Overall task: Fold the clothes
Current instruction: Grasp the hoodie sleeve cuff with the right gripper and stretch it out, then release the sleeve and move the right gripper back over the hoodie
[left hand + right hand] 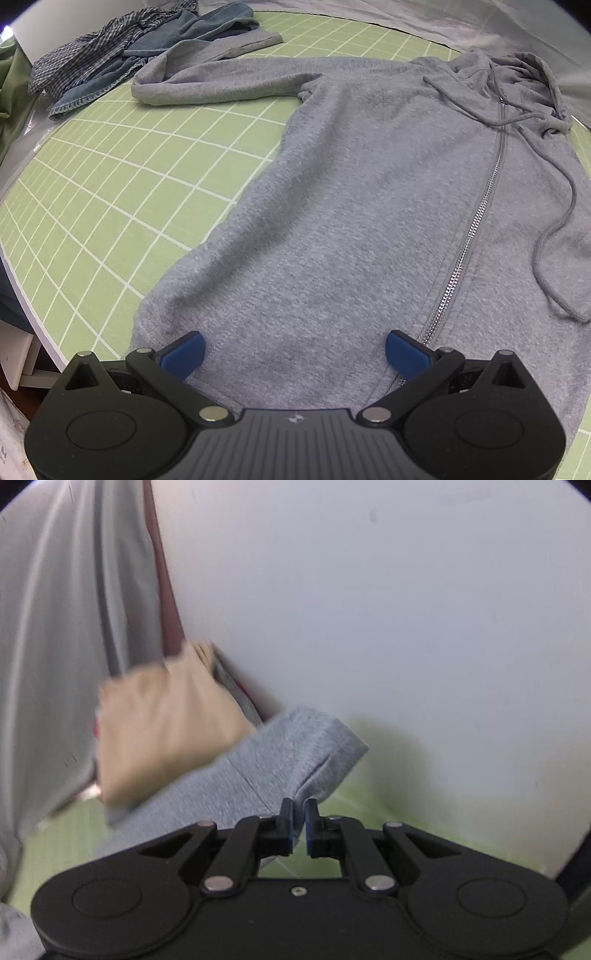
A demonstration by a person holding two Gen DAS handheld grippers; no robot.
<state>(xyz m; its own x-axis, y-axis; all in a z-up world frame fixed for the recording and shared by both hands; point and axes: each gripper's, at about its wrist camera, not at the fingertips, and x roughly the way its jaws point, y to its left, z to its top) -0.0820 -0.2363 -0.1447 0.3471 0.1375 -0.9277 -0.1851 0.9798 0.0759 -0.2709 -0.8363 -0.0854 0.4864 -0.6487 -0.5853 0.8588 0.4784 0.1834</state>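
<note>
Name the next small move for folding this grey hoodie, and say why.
Probably carry the right gripper, pinched shut on the sleeve cuff, across onto the hoodie front. The body lies flat and zipped on the green mat, and the open left gripper hovers over its hem, holding nothing.

A grey hoodie (351, 206) of soft, matt, fuzzy fleece cloth is seen spread on a smooth green mat (110, 177) printed with white grid lines, and a bright metal zipper (476, 221) is set down the hoodie's front, with a woven cord drawstring (565, 206) just beside it. Beyond the hoodie's sleeve, faded blue denim (207, 26) and thin checked cloth (92, 48) are heaped. The left gripper (293, 349) is made of matt black plastic with shiny metal pins and smooth blue pads (184, 352).
</note>
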